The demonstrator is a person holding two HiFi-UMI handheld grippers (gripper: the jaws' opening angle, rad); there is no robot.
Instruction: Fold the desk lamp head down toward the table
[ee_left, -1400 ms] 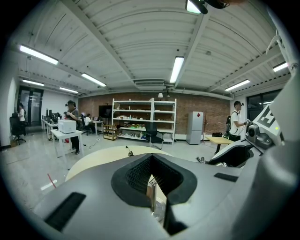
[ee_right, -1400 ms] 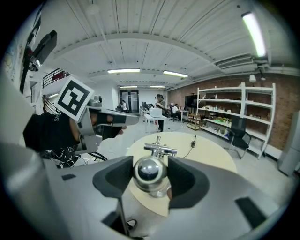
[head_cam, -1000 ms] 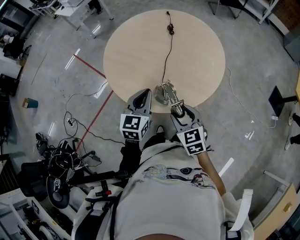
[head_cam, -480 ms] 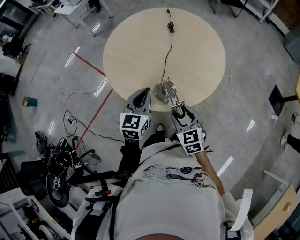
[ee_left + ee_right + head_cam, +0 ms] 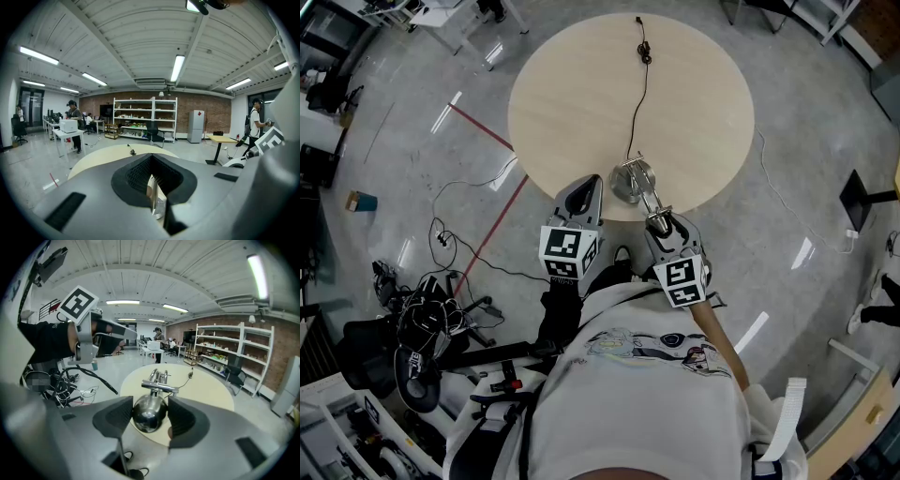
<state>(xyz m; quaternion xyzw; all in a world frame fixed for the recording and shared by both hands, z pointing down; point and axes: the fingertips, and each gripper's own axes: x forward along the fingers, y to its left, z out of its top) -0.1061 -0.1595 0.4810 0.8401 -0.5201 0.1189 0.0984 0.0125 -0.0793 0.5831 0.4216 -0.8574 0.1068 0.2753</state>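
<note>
Left gripper (image 5: 584,195): held low in front of the torso, jaws drawn together, nothing gripped.
Right gripper (image 5: 661,225): held just beside it, jaws clamped on the lamp head (image 5: 148,411).
Right forearm (image 5: 720,339): angled back toward the body.

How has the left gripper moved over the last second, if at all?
No. The left gripper sits at the same spot over the table's near edge, just left of the lamp base, in every head view.
</note>
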